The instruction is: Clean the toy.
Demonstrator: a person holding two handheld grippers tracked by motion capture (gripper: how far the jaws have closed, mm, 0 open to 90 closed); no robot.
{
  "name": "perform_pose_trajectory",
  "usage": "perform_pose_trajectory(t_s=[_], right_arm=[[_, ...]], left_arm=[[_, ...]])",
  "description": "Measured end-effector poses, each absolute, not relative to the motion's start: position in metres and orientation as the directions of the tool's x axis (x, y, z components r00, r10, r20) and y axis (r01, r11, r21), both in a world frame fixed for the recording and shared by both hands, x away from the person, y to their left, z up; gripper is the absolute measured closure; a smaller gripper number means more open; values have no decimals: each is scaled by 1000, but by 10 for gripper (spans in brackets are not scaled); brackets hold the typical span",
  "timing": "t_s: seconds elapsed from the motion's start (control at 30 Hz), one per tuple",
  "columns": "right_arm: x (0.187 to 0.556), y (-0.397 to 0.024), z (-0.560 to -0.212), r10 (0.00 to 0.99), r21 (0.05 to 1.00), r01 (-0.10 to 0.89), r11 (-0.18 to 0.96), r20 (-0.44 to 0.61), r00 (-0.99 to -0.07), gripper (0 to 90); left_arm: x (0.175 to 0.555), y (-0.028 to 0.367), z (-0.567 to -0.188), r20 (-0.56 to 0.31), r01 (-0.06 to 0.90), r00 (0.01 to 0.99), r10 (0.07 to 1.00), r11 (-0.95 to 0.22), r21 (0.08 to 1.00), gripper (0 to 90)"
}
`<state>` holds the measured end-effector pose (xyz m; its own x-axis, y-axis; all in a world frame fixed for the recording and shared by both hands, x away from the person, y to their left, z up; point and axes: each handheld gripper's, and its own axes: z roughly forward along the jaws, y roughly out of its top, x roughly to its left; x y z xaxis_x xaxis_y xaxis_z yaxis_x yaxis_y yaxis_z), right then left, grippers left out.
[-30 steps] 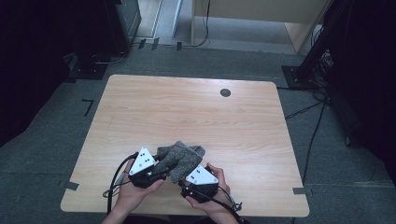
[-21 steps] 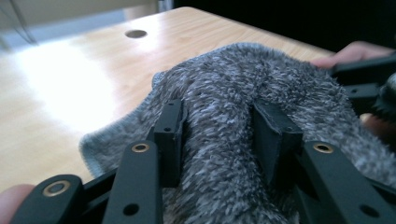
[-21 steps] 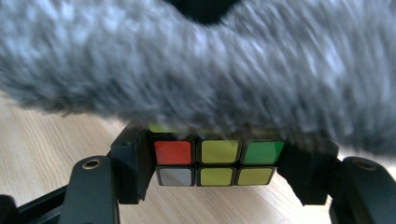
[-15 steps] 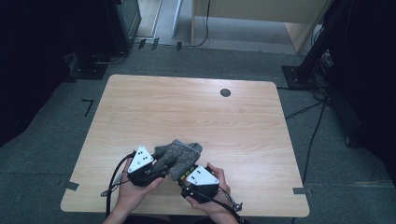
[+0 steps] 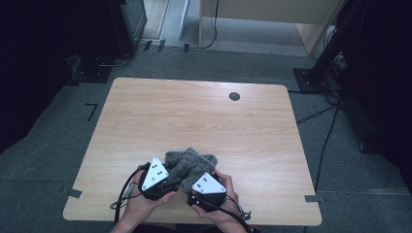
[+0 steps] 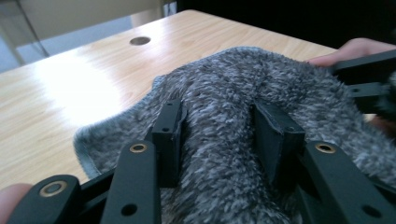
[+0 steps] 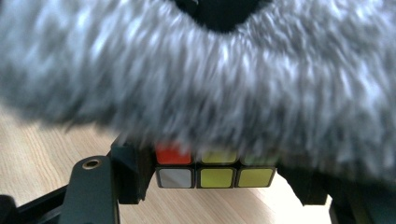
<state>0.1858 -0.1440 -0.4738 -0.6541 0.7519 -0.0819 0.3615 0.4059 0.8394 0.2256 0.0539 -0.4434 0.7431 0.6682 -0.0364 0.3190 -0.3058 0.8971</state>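
A light wooden desk (image 5: 194, 121) with rounded corners stands on grey carpet, most of its top bare apart from a small dark round hole (image 5: 234, 96) near the far edge. At the near edge, just in front of the person, a fuzzy grey cloth (image 5: 187, 162) lies bunched in a soft heap between the two tools, its free hem resting on the wood toward the far side. The left hand (image 5: 141, 206) holds the left hand-held gripper (image 6: 224, 126), grey three-cornered plate upward, pushed into the near-left side of the heap; in the left gripper view its two black jaws stand a moderate way apart with a raised fold of the cloth pinched between them, the pile pressing against both inner faces. The right hand (image 5: 221, 206) holds the right hand-held gripper (image 7: 215, 175) against the near-right side of the cloth, close beside the other tool. In the right gripper view its jaws close on a small colour-tiled puzzle cube (image 7: 215, 170), one jaw against each side of it, with a row of white, yellow and yellow-green tiles showing and an orange-red tile above; the cube is held just above the desk, and the blurred grey pile hangs over its top, hiding the rest of it. A fingertip of the right hand (image 6: 357, 49) shows beyond the cloth in the left gripper view.
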Motion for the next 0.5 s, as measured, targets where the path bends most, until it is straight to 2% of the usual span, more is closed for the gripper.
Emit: perform_pose_trajectory(t_s=[0.07, 0.13, 0.23, 0.4, 0.43, 0.5], right_arm=[[185, -146, -473, 750, 840, 356, 410, -89, -655, 351], [186, -147, -473, 752, 848, 356, 394, -75, -655, 351], [187, -145, -472, 750, 850, 353, 392, -73, -657, 351], [186, -147, -473, 752, 841, 356, 407, -88, -654, 351], [186, -147, -473, 752, 842, 356, 406, -86, -654, 351], [186, -146, -474, 748, 846, 356, 397, -74, -659, 351]], left_arm=[[231, 63, -446, -70, 351, 721, 689, -277, 894, 566], [227, 62, -443, -83, 324, 757, 648, -262, 909, 566], [215, 46, -439, 0, 246, 786, 619, -313, 917, 544], [235, 63, -449, -135, 400, 708, 693, -237, 885, 528], [236, 65, -449, -157, 410, 709, 688, -221, 885, 535], [228, 59, -445, -140, 369, 746, 651, -228, 901, 550]])
